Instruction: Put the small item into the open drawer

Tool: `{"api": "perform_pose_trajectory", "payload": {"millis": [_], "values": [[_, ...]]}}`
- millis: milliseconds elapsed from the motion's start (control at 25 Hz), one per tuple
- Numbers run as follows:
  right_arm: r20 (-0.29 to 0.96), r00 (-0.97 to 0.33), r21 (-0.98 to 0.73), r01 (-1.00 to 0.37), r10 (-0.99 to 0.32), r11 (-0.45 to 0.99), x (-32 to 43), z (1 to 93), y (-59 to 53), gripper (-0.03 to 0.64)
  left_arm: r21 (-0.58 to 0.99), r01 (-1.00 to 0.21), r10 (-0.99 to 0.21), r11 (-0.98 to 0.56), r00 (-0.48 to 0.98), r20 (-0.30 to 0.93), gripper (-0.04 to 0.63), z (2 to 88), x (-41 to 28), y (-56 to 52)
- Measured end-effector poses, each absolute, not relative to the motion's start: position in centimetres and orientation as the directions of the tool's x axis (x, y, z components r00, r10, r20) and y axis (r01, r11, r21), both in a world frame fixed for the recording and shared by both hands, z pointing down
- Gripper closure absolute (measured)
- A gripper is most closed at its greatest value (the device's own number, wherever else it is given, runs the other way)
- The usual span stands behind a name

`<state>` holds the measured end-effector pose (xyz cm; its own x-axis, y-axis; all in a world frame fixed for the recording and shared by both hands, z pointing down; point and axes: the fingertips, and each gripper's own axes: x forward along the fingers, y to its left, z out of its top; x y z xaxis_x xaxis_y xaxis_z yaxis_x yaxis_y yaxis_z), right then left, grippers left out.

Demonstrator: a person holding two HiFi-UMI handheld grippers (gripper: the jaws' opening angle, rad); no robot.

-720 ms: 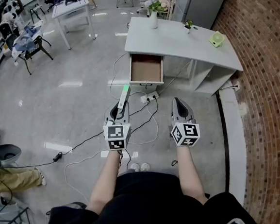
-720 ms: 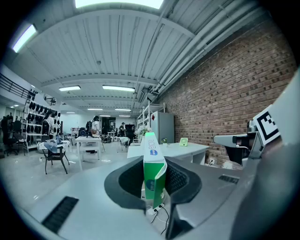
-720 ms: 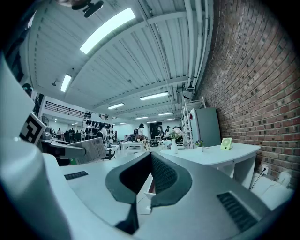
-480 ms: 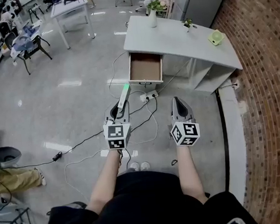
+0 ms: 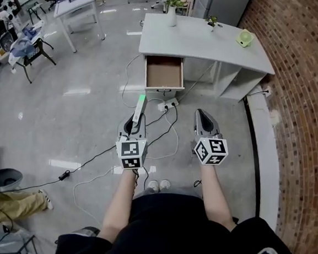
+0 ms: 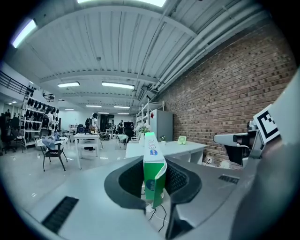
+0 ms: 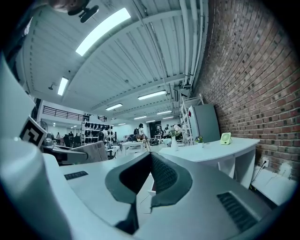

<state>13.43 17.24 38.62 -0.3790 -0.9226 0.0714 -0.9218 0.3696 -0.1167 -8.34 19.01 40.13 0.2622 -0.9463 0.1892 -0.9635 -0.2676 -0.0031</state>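
My left gripper (image 5: 135, 123) (image 6: 154, 180) is shut on a narrow green and white box (image 5: 140, 106) (image 6: 153, 171) that sticks out forward past the jaws. The right gripper (image 5: 203, 117) (image 7: 149, 176) is held level beside it, shut with nothing between its jaws. Ahead stands a grey desk (image 5: 207, 42) (image 6: 180, 148) (image 7: 213, 150) with its drawer (image 5: 164, 73) pulled out; the brown inside of the drawer looks bare. Both grippers hang over the floor, well short of the drawer.
On the desk stand a white vase of flowers (image 5: 172, 14), a small plant (image 5: 212, 22) and a green fan (image 5: 243, 39). A power strip (image 5: 168, 104) and cables lie on the floor before the drawer. A brick wall (image 5: 304, 83) runs along the right; tables and chairs stand far left.
The desk and drawer have shifted slightly up and left in the head view. Both grippers keep the same pose, and the left still holds the box.
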Motion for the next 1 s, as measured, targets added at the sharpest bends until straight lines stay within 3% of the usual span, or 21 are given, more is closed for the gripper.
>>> {"api": "perform_pose_trajectory", "payload": {"millis": [1000], "values": [[0.058, -0.331, -0.085, -0.942, -0.942, 0.326, 12.0, 38.8, 14.0, 0.615, -0.011, -0.947, -0.933, -0.32, 0.313, 0.177, 0.506, 41.3, -10.5, 13.8]]}}
